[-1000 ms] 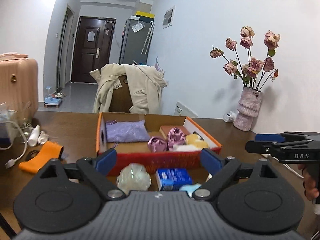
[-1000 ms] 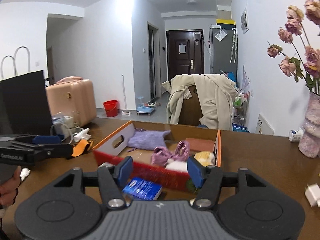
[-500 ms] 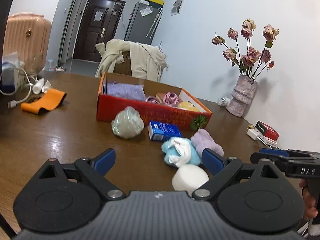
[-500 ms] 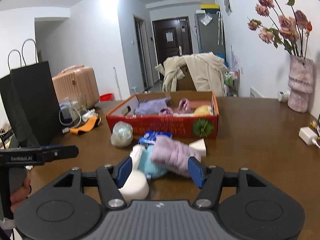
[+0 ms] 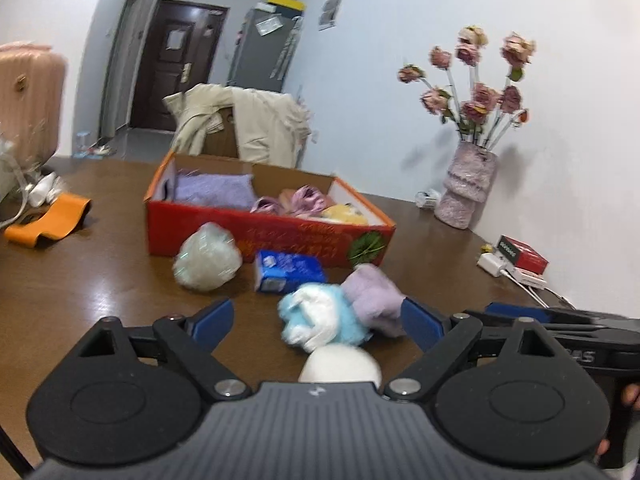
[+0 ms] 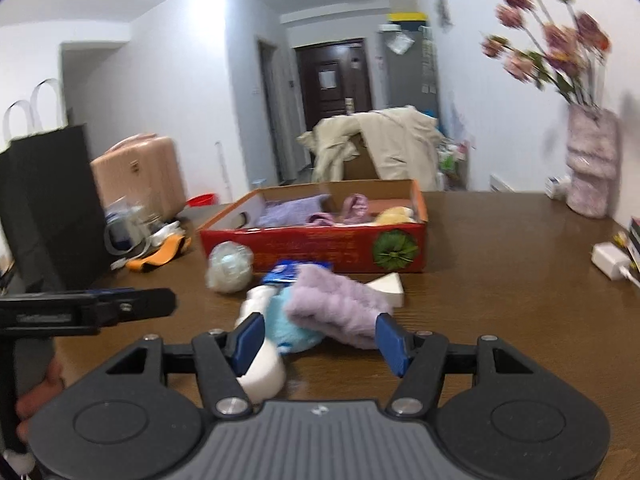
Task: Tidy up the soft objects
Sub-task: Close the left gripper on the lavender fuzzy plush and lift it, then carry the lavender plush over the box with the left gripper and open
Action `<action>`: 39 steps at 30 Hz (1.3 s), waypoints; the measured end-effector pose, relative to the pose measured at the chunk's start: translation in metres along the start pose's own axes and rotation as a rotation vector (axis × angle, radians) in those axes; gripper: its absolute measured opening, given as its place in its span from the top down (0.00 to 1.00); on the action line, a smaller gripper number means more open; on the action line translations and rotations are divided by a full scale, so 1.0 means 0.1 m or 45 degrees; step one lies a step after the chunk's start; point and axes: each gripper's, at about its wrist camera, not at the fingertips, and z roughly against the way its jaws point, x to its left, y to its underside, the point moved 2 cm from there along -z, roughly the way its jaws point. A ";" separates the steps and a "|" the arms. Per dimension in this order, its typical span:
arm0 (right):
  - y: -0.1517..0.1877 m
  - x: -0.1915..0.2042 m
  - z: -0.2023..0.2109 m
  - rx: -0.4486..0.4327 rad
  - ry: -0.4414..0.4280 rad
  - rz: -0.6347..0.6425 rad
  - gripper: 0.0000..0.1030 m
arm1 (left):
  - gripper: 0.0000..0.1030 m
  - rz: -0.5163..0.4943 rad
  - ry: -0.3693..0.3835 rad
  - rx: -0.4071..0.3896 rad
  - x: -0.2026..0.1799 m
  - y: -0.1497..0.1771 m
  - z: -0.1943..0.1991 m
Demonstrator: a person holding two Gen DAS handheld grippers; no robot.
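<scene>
A red cardboard box (image 5: 256, 236) on the brown table holds a purple cloth (image 5: 214, 190), pink items and a yellow soft toy (image 5: 344, 213). In front of it lie a pale green ball (image 5: 208, 258), a blue packet (image 5: 288, 276), a blue-and-white fluffy toy (image 5: 320, 318), a lilac plush piece (image 5: 374, 300) and a white round piece (image 5: 340, 364). My left gripper (image 5: 318, 320) is open above the white piece. My right gripper (image 6: 320, 338) is open, with the lilac plush (image 6: 336, 308) and blue toy (image 6: 288, 328) between its fingers.
A vase of dried roses (image 5: 468, 188) stands at the back right, with a white charger (image 5: 494, 264) and a red box (image 5: 522, 254) near it. An orange band (image 5: 48, 220) and cables lie at the left. A black paper bag (image 6: 48, 200) stands left.
Both grippers have pulled back from the box and dropped lower, nearer the loose soft items. Both remain open.
</scene>
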 end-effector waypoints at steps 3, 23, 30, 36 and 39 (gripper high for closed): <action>-0.01 -0.17 -0.12 0.004 0.007 -0.063 0.41 | 0.32 0.001 0.036 0.000 -0.10 -0.07 -0.15; 0.07 -0.84 -1.34 0.188 -0.234 -0.402 0.60 | 0.72 0.115 0.160 0.247 -0.17 0.01 -1.27; 0.13 -0.90 -1.39 0.216 -0.336 -0.494 0.77 | 0.76 0.111 0.156 0.241 -0.18 0.03 -1.28; 0.10 -0.83 -1.29 0.172 -0.299 -0.414 0.81 | 0.79 0.101 0.173 0.224 -0.23 0.03 -1.24; 0.06 -0.77 -1.11 0.116 -0.292 -0.375 0.81 | 0.79 0.068 0.195 0.174 -0.33 -0.04 -1.03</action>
